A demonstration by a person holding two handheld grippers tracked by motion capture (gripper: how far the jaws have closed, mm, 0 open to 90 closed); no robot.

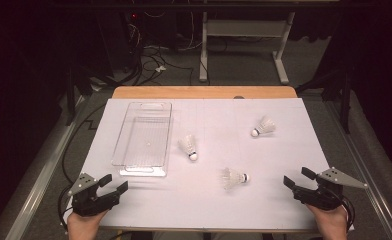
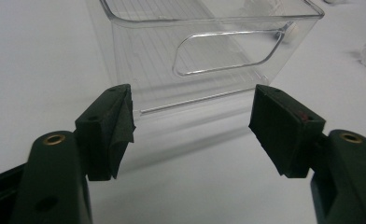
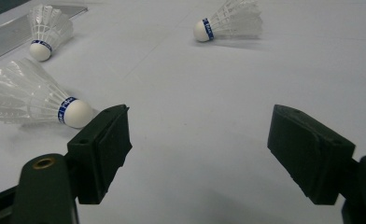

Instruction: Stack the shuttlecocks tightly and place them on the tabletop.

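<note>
The white table (image 1: 209,200) carries 1 clear bin (image 1: 143,140); 3 shuttlecocks (image 1: 189,147) (image 1: 234,178) (image 1: 264,126) lie right of it.

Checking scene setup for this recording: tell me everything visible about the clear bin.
The clear plastic bin is a long rectangular tray with a ribbed floor, rounded corners and a cut-out handle slot in its near end wall. It stands upright and empty on the white table cover, at the left; neither gripper nor any shuttlecock touches it.
</note>
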